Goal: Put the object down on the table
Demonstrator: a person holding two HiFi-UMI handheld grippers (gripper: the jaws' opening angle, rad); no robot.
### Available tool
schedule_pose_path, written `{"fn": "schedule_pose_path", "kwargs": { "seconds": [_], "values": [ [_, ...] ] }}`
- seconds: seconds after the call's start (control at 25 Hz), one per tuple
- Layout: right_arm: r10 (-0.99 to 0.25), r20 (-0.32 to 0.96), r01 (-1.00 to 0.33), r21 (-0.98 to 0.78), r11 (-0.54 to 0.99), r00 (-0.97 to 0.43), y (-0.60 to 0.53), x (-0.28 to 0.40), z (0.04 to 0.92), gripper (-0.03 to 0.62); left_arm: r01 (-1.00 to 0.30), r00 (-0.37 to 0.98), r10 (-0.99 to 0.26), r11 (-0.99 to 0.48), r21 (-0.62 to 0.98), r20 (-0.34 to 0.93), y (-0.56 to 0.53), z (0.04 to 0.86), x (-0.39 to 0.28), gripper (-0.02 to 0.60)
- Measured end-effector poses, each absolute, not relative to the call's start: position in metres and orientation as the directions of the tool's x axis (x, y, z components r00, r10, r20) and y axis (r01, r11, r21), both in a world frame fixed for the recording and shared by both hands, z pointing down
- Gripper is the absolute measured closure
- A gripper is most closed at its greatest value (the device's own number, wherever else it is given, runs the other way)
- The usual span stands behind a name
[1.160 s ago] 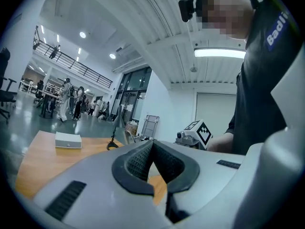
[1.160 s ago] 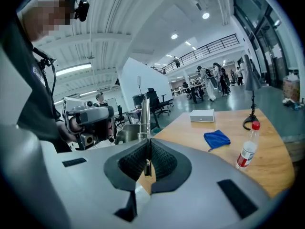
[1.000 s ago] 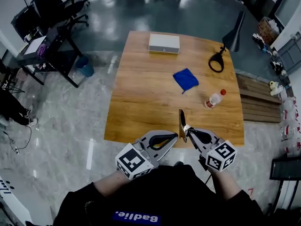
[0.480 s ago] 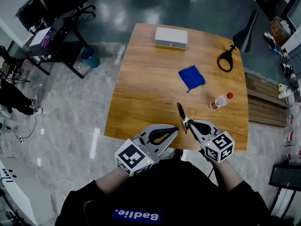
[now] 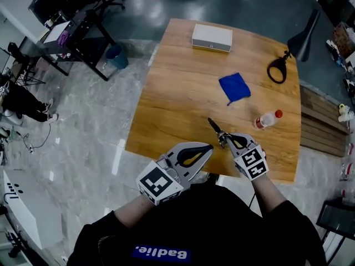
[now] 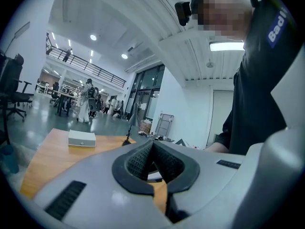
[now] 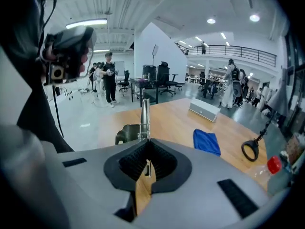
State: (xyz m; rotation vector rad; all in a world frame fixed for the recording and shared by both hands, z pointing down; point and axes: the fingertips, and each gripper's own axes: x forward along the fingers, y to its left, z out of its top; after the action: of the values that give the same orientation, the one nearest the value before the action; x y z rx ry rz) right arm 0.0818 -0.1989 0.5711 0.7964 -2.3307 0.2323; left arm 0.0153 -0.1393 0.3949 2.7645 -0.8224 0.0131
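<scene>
R gripper (image 5: 226, 141) clamped shut on metal tool (image 5: 213, 126), over table (image 5: 172, 104) near edge, L gripper (image 5: 208, 148) closed & empty just beside, cloth (image 5: 234, 86), bottle (image 5: 267, 119) beyond

Slim metal tool (image 5: 214, 128), not yet put down

Narrow silvery blade or bar with a small spring and a dark grey piece at its base. That base end is clamped between the closed jaws of the right gripper (image 5: 224, 142). The tool juts forward and slightly left, away from the person, over the near edge of the wooden table (image 5: 183, 101). Contact with the tabletop can't be told.
</scene>
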Motion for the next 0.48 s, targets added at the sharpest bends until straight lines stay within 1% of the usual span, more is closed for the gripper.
{"fn": "schedule_pose_path", "kwargs": {
  "seconds": [0.28,0.48],
  "values": [
    [-0.455,0.758,-0.494,0.202,0.845,-0.467,-0.221,0.093,0.628,0.588,-0.578,0.813,-0.575,-0.78,0.238,0.089,-0.138,0.397,0.008,0.578],
    [-0.435,0.846,-0.316,0.34,0.886,-0.309,-0.229,0.101,0.672,0.588,-0.603,0.795,-0.596,-0.762,0.236,0.109,-0.133,0.402,0.001,0.578]
  ]
}}
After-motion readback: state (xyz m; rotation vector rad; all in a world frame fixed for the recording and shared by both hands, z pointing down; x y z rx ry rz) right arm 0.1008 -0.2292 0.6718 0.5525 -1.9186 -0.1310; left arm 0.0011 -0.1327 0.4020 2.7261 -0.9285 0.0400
